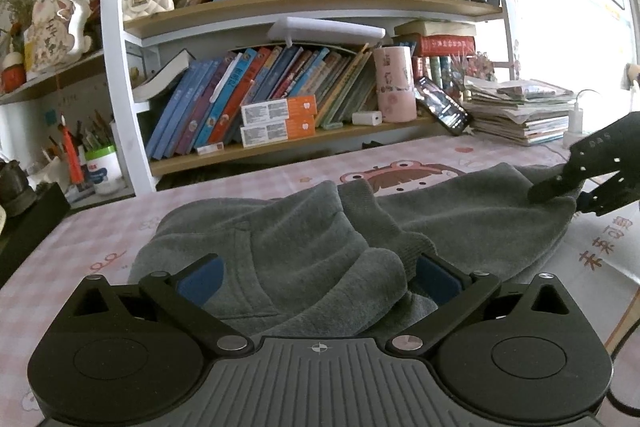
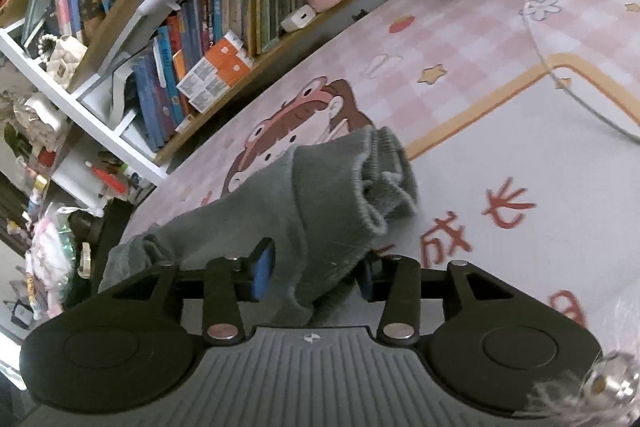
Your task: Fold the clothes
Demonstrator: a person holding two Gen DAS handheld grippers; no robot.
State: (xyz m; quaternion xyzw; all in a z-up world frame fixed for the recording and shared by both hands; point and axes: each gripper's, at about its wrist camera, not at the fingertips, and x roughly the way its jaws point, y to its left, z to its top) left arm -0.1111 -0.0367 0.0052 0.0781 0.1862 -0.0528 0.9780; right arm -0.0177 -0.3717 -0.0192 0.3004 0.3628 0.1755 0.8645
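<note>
Grey sweater [image 1: 304,251] lies rumpled on the pink checked table mat [image 1: 100,227]. Left gripper [image 1: 318,283] has fingers spread wide around a fold (contact unclear). Right gripper [image 2: 312,277] straddles cloth, grip hidden; only its view shows the ribbed cuff [image 2: 384,171].

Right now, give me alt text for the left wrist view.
A crumpled grey knit garment lies on a pink checked cartoon table mat, between the open left gripper's blue pads. The right gripper touches the garment's far right edge; crowded bookshelves stand behind.
</note>
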